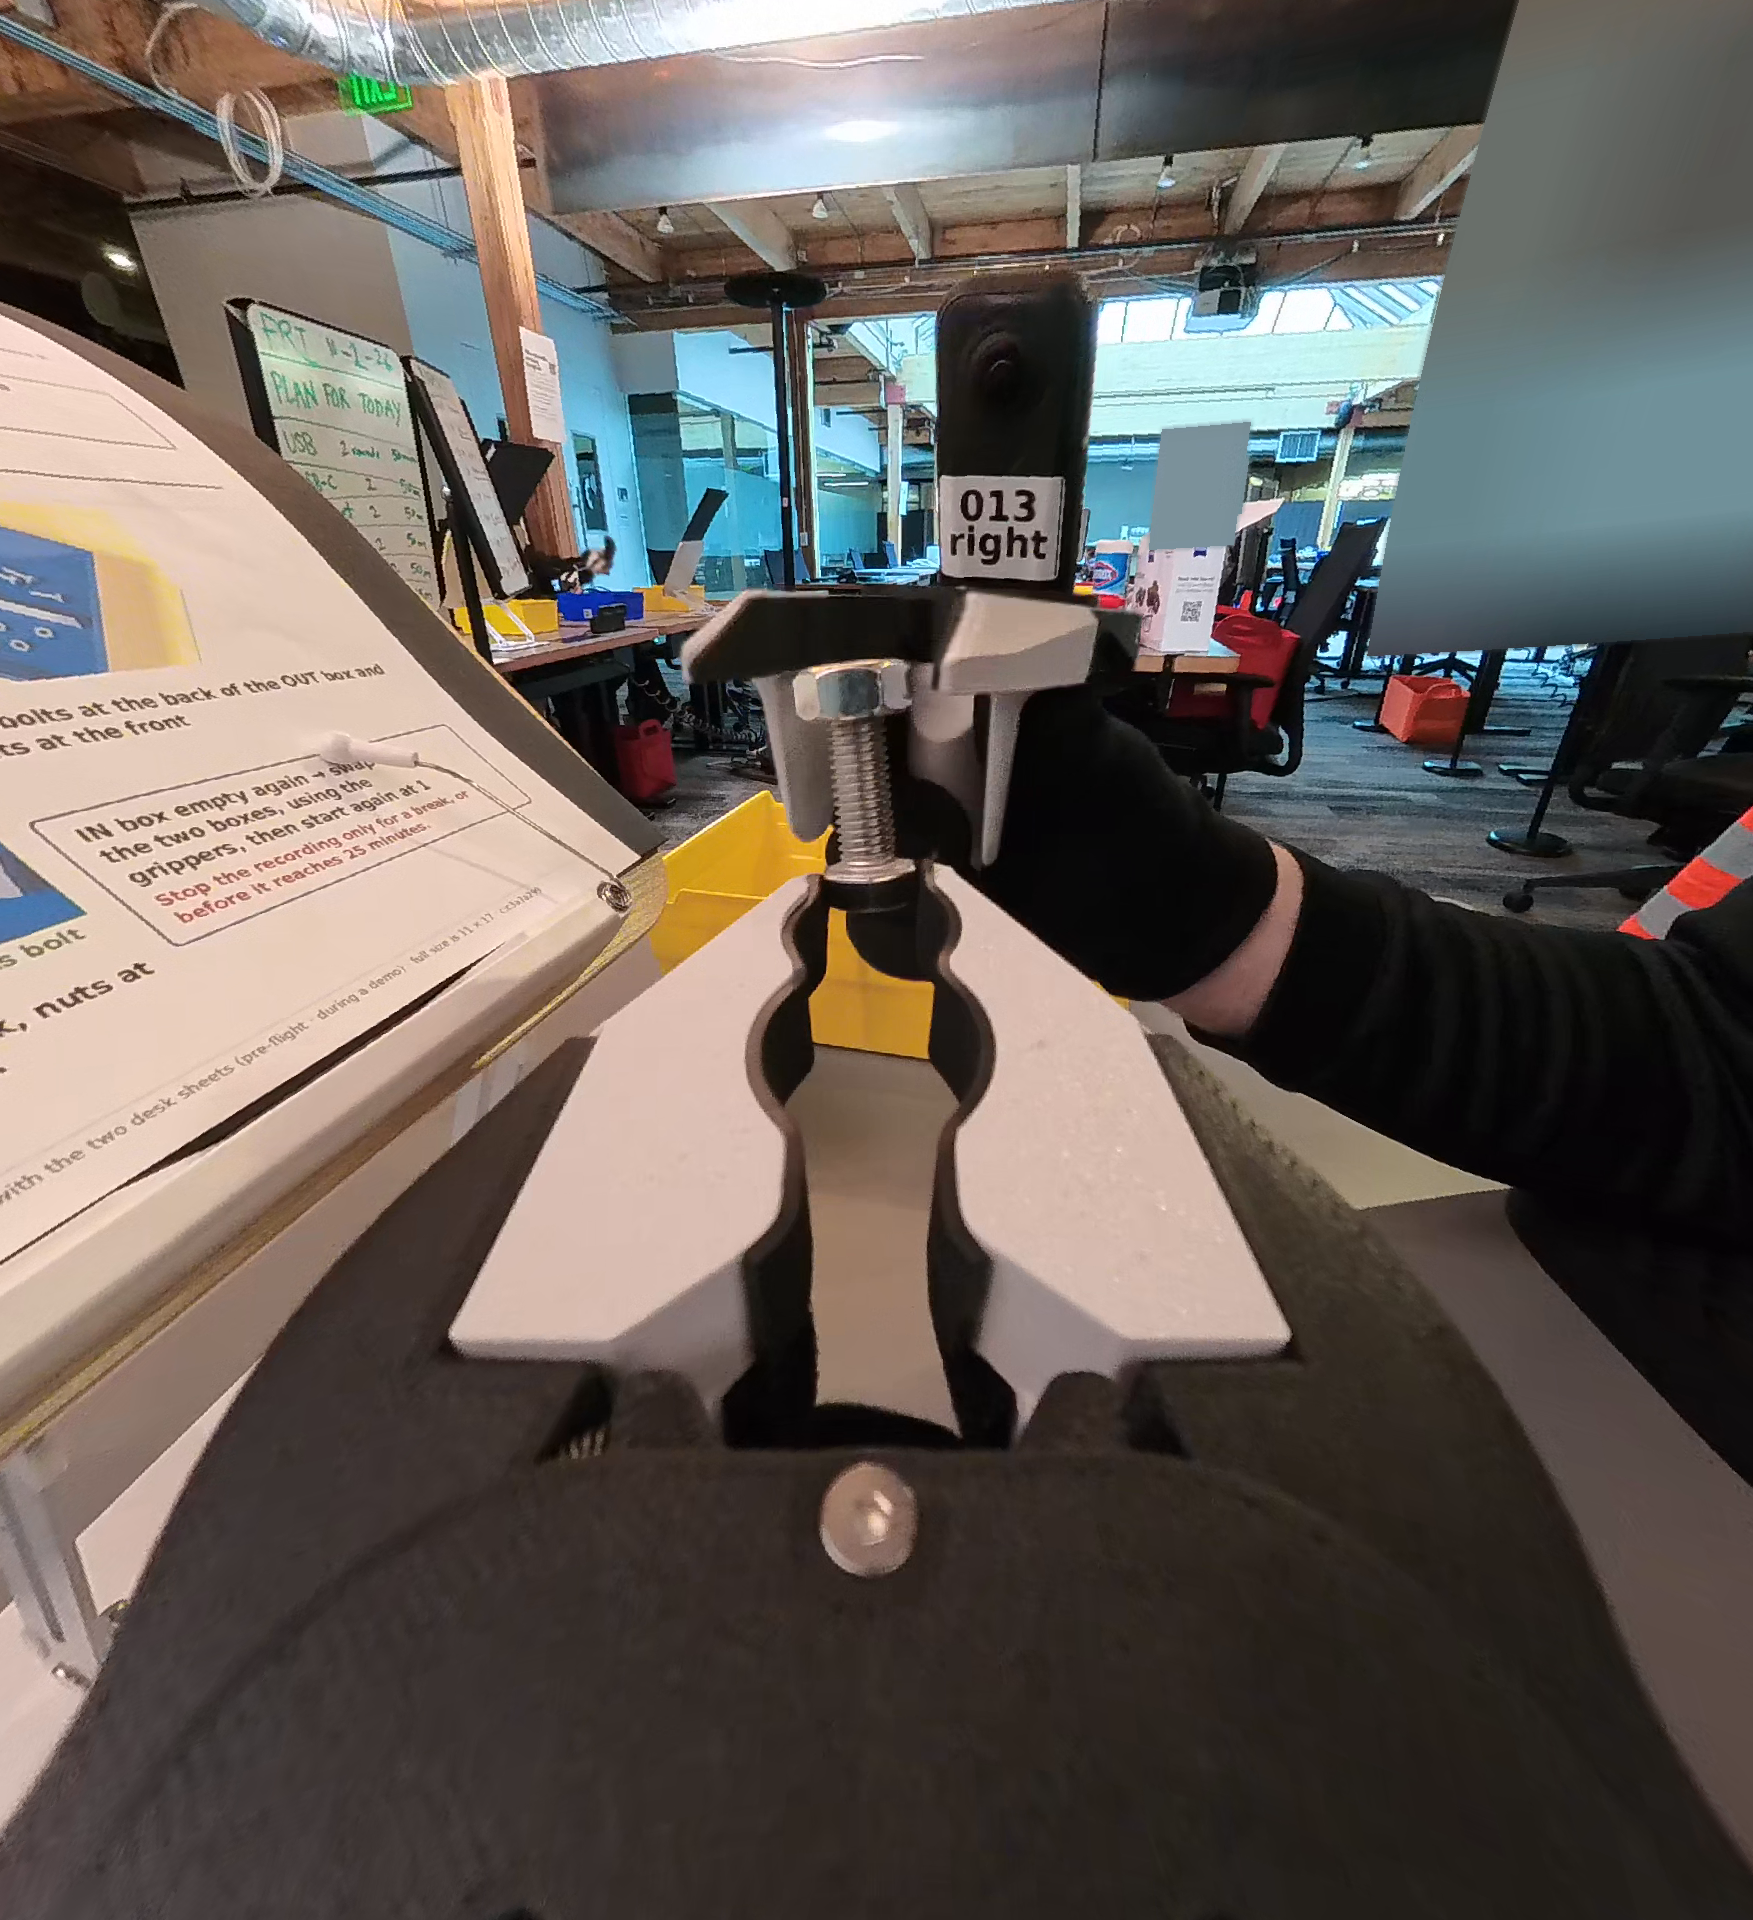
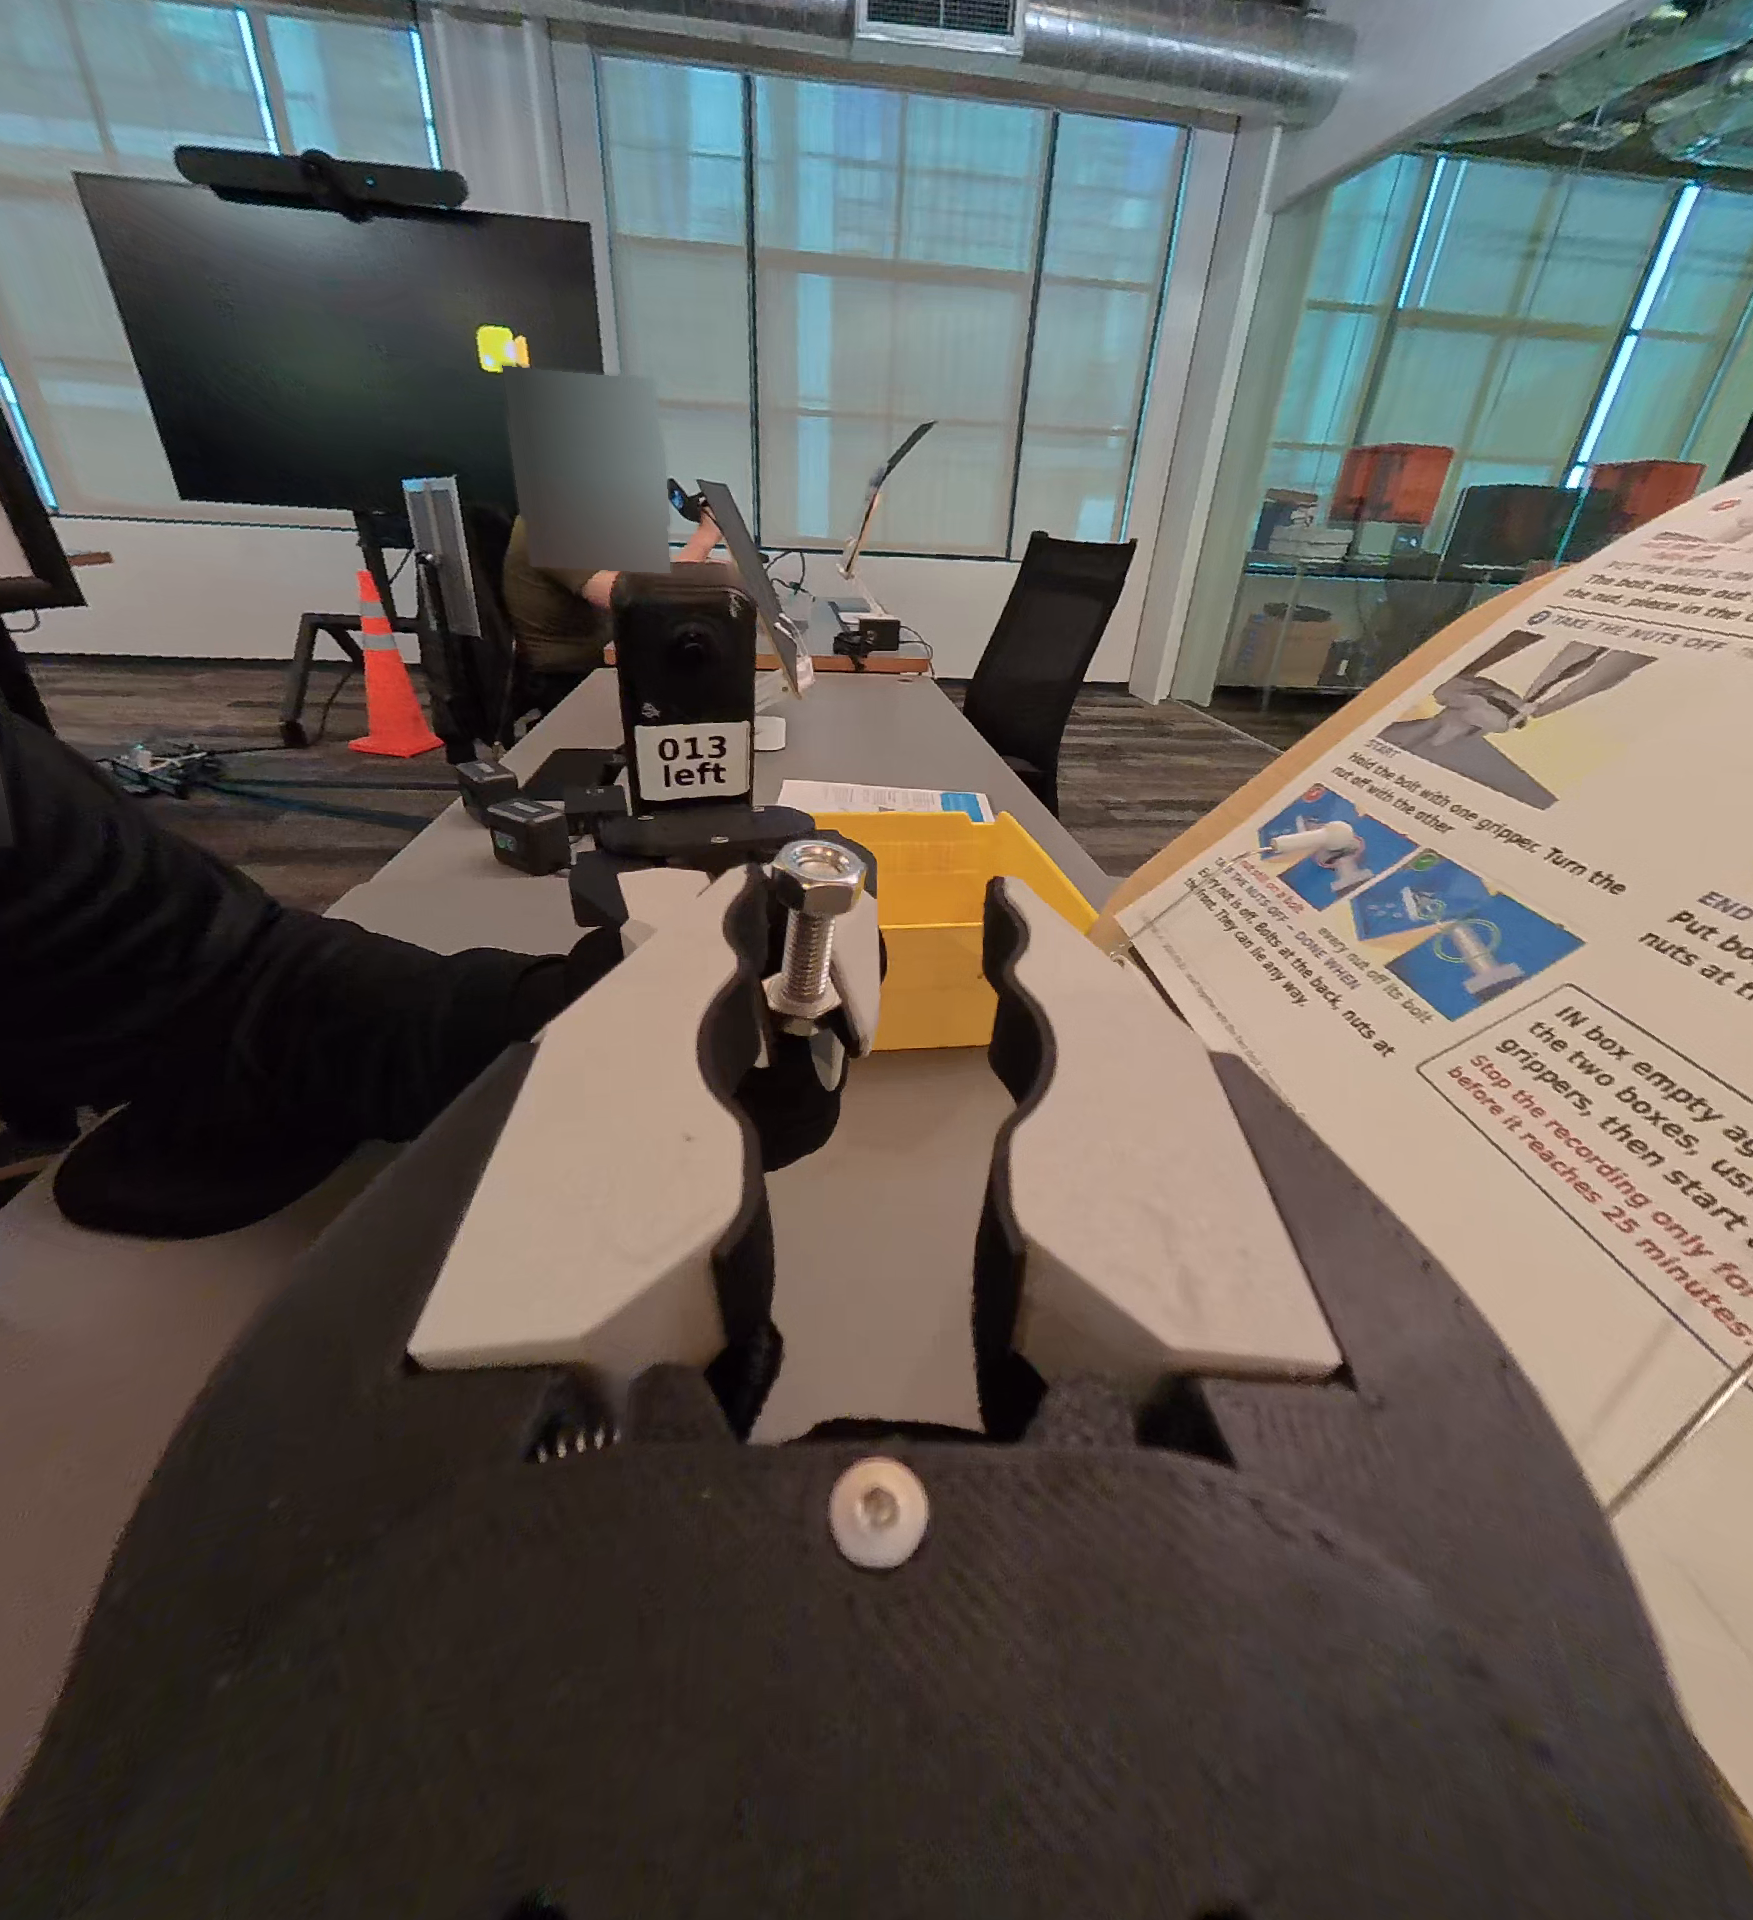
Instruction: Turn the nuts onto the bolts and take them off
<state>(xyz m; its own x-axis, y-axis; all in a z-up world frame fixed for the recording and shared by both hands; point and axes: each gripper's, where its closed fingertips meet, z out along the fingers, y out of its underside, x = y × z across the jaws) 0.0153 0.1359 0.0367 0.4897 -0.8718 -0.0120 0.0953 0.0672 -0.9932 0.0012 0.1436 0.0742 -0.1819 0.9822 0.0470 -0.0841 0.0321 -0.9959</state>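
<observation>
Between both tongs the bolt (image 1: pixel 859 790) stands upright; nut (image 1: pixel 848 691) topmost

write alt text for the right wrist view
The right gripper, fingers open, frames an upright bolt with a nut at its top, gripped at the bottom by the left gripper. Behind sits a yellow bin on a grey table; an instruction sheet stands at right.

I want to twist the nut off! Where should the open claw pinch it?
Pinch the nut with the right claw on two opposite flat sides, coming in level from the side. The bolt stands upright, its head clamped below in the left claw, leaving the nut free on top.
</observation>
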